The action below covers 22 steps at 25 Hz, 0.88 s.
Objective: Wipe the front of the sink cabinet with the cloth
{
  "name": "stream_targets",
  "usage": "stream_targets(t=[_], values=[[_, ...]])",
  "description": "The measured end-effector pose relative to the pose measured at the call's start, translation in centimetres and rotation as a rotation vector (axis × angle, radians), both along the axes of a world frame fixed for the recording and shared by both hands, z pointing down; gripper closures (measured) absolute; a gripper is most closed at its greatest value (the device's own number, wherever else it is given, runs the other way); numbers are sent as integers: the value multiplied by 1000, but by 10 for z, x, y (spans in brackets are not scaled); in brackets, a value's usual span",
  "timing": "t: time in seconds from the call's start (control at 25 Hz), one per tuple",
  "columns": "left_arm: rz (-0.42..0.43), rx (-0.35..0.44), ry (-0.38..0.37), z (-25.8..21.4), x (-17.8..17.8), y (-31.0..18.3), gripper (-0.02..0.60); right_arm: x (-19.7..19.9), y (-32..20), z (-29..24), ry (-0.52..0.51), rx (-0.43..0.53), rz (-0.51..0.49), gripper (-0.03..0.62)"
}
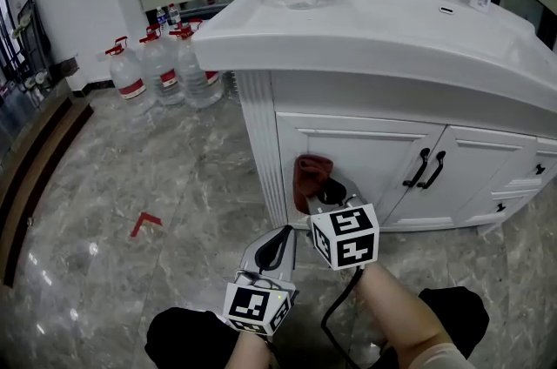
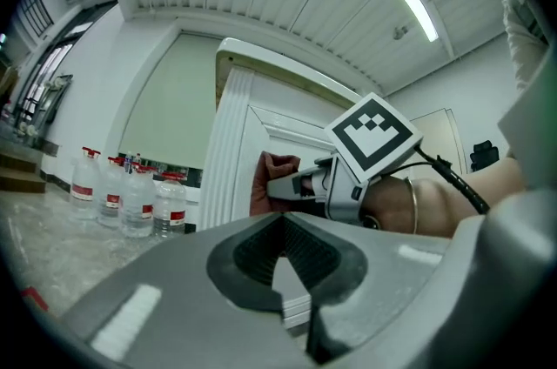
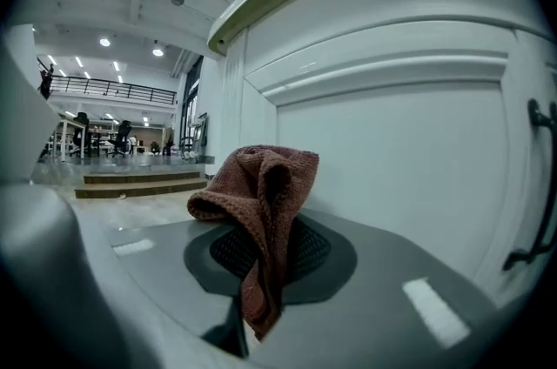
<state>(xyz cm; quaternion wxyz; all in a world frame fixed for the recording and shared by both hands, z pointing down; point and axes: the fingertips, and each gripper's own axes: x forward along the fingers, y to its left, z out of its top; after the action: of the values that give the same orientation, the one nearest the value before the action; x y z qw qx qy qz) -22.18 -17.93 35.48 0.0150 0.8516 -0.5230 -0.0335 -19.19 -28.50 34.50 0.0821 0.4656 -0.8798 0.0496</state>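
Right gripper (image 3: 261, 276) jaws clamped on cloth (image 3: 261, 184), with wad bunched past tips, looks pressed on cabinet door (image 3: 392, 167) so fabric does rubbing, not metal. Left gripper (image 2: 282, 228) jaws together, empty, parked behind, out of way.

Right hand-held gripper (image 1: 324, 191) tight on cloth (image 1: 309, 171), left hand-held gripper (image 1: 280, 244) closed.
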Motion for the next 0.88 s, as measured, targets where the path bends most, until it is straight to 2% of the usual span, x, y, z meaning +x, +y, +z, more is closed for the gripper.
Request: stream_targets(t=[0.36, 0.56, 0.88], values=[[100, 7, 3, 5, 55, -5, 580, 79, -1, -10, 0, 7, 127, 514], [128, 20, 19, 0, 73, -6, 580, 124, -1, -19, 14, 21, 212, 514], [152, 18, 6, 2, 86, -1, 580, 176, 5, -11, 67, 9, 334, 516]])
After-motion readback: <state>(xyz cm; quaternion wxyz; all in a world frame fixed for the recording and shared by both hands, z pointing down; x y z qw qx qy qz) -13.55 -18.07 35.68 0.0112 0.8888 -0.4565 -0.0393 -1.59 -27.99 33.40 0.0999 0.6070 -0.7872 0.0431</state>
